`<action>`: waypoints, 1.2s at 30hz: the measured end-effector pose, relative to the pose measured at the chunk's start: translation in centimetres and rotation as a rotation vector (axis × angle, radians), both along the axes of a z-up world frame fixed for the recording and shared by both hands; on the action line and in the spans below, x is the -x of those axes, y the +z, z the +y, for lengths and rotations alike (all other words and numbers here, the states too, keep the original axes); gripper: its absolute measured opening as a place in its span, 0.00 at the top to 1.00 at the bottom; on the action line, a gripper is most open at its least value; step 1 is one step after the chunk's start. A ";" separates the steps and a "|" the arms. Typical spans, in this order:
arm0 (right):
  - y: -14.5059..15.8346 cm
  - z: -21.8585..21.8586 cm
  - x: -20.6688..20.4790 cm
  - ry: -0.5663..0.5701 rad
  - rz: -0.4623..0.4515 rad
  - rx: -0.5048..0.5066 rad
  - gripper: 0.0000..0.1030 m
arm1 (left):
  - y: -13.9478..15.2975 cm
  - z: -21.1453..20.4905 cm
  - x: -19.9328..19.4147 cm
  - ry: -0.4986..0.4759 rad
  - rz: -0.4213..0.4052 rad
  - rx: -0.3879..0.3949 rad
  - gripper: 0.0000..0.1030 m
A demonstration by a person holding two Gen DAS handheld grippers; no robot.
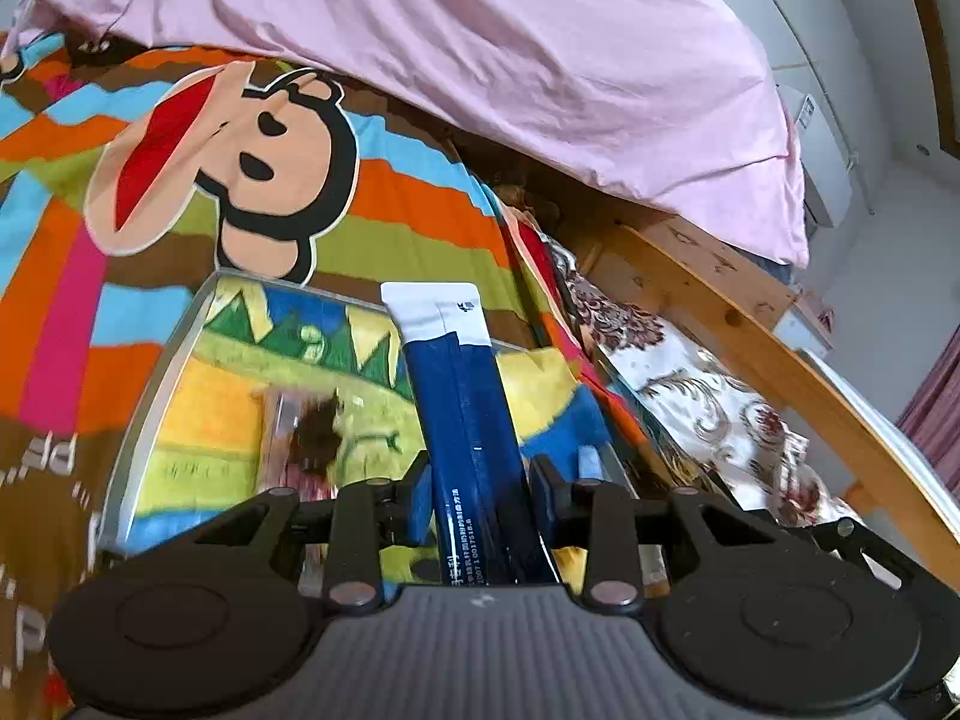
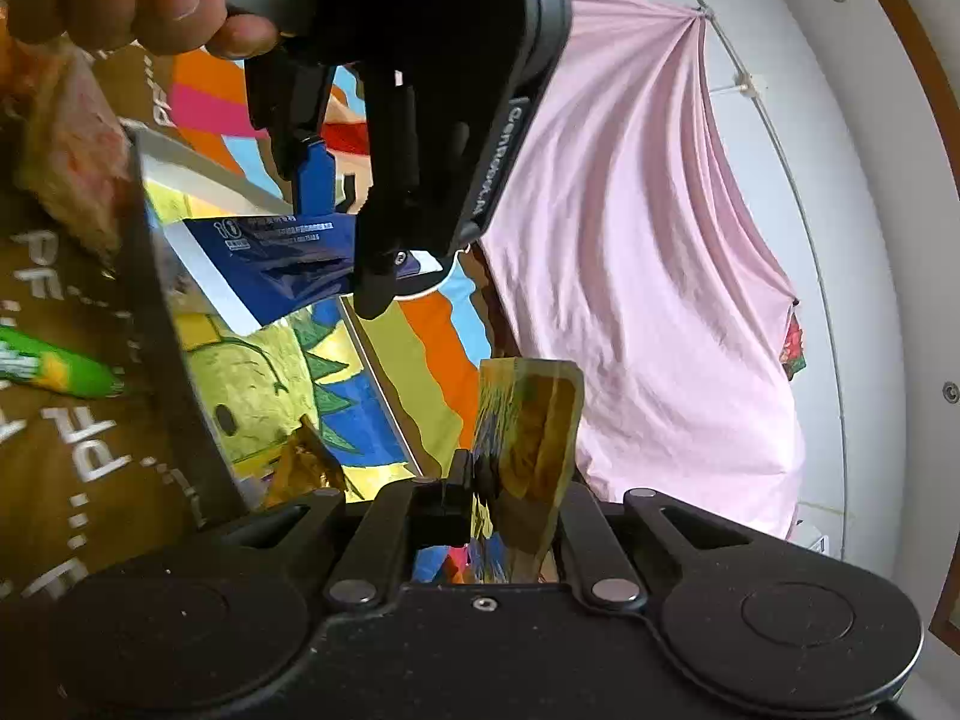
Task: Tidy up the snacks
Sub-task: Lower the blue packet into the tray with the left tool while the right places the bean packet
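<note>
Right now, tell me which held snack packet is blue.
The long blue packet in the left gripper; the right gripper holds a yellow packet.

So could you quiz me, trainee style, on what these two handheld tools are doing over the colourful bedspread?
1. True or false: the left gripper grips a blue packet.
2. What does the right gripper grip? A) yellow snack packet B) green packet C) nothing
3. Which container lies below the blue packet?

Key: 1 true; 2 A; 3 the clear tray.
</note>
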State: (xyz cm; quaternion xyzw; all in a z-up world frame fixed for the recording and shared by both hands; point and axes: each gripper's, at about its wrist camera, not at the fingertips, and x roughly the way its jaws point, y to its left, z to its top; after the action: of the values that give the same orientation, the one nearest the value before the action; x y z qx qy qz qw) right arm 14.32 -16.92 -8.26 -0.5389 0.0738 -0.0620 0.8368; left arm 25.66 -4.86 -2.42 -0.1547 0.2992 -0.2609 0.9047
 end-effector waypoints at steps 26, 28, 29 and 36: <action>-3.5 -3.5 -14.1 -0.203 0.191 -0.225 0.84 | -5.9 -4.1 -8.8 -0.047 0.071 -0.093 0.64; -3.8 -3.5 -13.9 -0.202 0.200 -0.226 0.83 | -6.2 -4.1 -8.9 -0.048 0.071 -0.092 0.64; -4.0 -3.5 -13.9 -0.203 0.207 -0.228 0.80 | -6.1 -4.2 -8.8 -0.046 0.064 -0.100 0.64; -3.4 -3.0 -13.4 -0.185 0.235 -0.297 0.61 | -6.0 -4.3 -8.9 -0.046 0.073 -0.109 0.63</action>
State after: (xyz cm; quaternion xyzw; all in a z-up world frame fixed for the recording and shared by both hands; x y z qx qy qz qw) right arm 27.72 -19.92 -11.69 -0.4040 0.2284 -0.0637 0.8835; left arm 34.58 -9.18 -8.38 -0.1075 0.3492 -0.2592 0.8941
